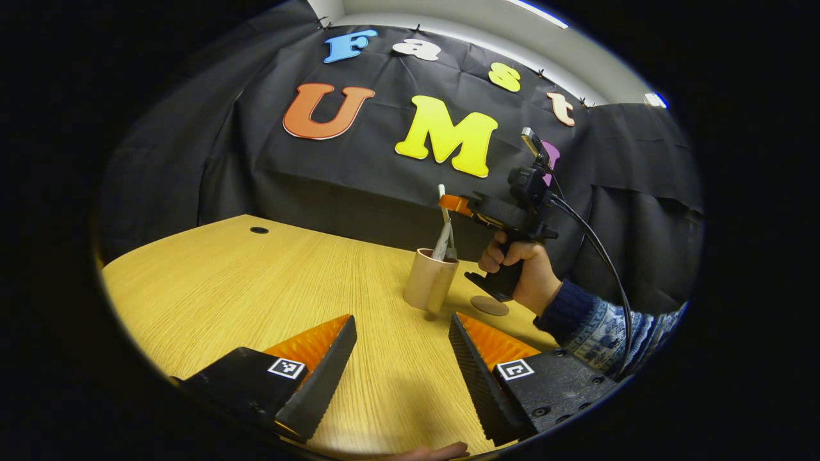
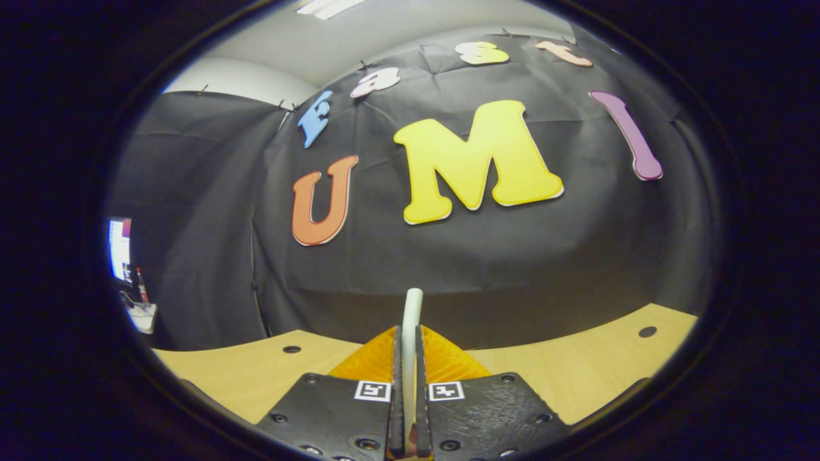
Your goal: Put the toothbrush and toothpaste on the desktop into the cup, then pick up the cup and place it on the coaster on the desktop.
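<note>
A beige cup stands on the wooden table, with a grey toothpaste tube leaning inside it. The white toothbrush rises upright out of the cup. The right gripper, held in a hand, is shut on the brush handle above the cup. In the right gripper view the white toothbrush sticks up between the shut fingers of the right gripper. My left gripper is open in front of the cup, holding nothing. A round brown coaster lies just right of the cup.
A cable hole marks the table's far left. A black cable trails from the right gripper past a patterned sleeve. Two more table holes show in the right gripper view, and a lit screen sits far left.
</note>
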Available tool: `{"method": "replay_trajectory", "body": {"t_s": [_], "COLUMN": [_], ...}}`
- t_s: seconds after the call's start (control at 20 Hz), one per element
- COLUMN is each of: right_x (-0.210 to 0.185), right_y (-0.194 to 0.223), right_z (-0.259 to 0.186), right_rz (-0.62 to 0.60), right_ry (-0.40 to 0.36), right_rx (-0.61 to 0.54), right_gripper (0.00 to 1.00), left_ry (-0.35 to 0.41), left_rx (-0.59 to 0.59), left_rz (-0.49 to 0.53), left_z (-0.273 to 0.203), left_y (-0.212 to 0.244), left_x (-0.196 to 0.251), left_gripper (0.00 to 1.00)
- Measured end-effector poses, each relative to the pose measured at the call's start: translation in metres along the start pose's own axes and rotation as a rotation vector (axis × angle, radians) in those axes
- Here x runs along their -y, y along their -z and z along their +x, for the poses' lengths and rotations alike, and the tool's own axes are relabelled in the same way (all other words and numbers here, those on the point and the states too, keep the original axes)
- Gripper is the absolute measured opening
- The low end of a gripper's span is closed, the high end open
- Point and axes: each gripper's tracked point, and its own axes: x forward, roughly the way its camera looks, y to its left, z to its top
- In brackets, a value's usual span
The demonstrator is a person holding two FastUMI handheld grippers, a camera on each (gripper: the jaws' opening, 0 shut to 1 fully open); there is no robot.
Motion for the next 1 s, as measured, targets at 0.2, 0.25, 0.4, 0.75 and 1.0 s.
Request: {"method": "replay_trajectory", "body": {"t_s": [0.2, 0.25, 0.4, 0.75, 1.0], "right_x": [-0.002, -0.006, -0.011, -0.01, 0.011], "right_y": [0.002, 0.002, -0.004, -0.038, -0.066], "right_z": [-0.004, -0.006, -0.02, -0.072, -0.124], "right_rz": [0.018, 0.025, 0.022, -0.018, -0.103], "right_ry": [-0.011, -0.023, -0.048, -0.1, -0.057], "right_rx": [-0.015, -0.022, -0.031, -0.025, -0.013], "right_gripper": [0.08, 0.08, 0.28, 0.91, 0.96], "left_ry": [-0.005, -0.007, -0.014, -0.037, -0.021], "left_rx": [0.009, 0.012, 0.012, -0.064, -0.175], "left_rz": [0.022, 0.027, 0.041, 0.021, 0.078], "left_z": [-0.003, -0.004, -0.001, 0.034, 0.08], "left_y": [-0.004, -0.005, -0.008, -0.034, -0.056], "left_x": [0.004, 0.005, 0.008, 0.026, 0.048], "left_gripper": [0.93, 0.93, 0.93, 0.93, 0.93]}}
